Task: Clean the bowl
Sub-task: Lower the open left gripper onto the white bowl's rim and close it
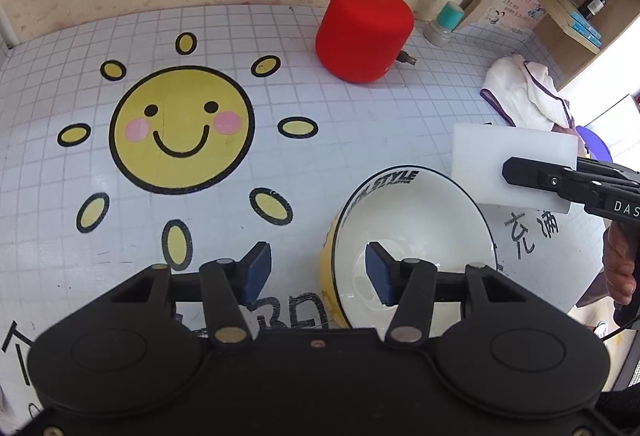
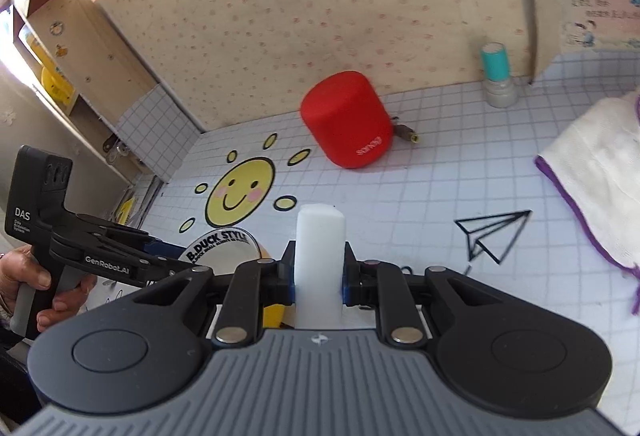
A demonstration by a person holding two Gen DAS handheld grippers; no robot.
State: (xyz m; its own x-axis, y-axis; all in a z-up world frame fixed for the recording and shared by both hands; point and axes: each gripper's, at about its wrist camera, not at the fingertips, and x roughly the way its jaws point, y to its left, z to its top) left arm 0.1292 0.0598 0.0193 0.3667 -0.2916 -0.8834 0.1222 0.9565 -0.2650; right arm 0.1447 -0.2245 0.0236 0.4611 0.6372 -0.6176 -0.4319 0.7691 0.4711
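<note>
Left gripper [image 1: 318, 268]: jaws spread, straddling the rim of the bowl [image 1: 416, 220]. One blue pad [image 1: 380, 272] sits inside the bowl; the other pad is outside it, over the table. Whether either pad touches the rim cannot be told.

Bowl: white inside, yellow outside, black rim line with printed lettering. It is tilted, its opening turned toward the left wrist camera, at about 5 o'clock from the sun drawing [image 1: 182, 130]. In the right wrist view the bowl [image 2: 224, 246] appears at 9 o'clock from the right gripper, partly hidden by the left gripper's fingers.

Right gripper [image 2: 319, 272]: jaws pinching a white sponge block [image 2: 320, 248], which stands upright between the pads. In the left wrist view the sponge block [image 1: 496, 160] is at 2 o'clock from the bowl, just beside its rim; contact cannot be told.

A hand [image 2: 24, 288] grips the left gripper's handle.

Table [image 1: 360, 116]: white grid pattern. A white cloth with purple edging [image 1: 524, 92] lies at 1 o'clock beyond the sponge block. A red cylinder [image 1: 364, 32] lies tilted at 12 o'clock, near the wall. A small teal-capped bottle [image 1: 444, 22] stands just beside the wall, at 3 o'clock from the cylinder.
</note>
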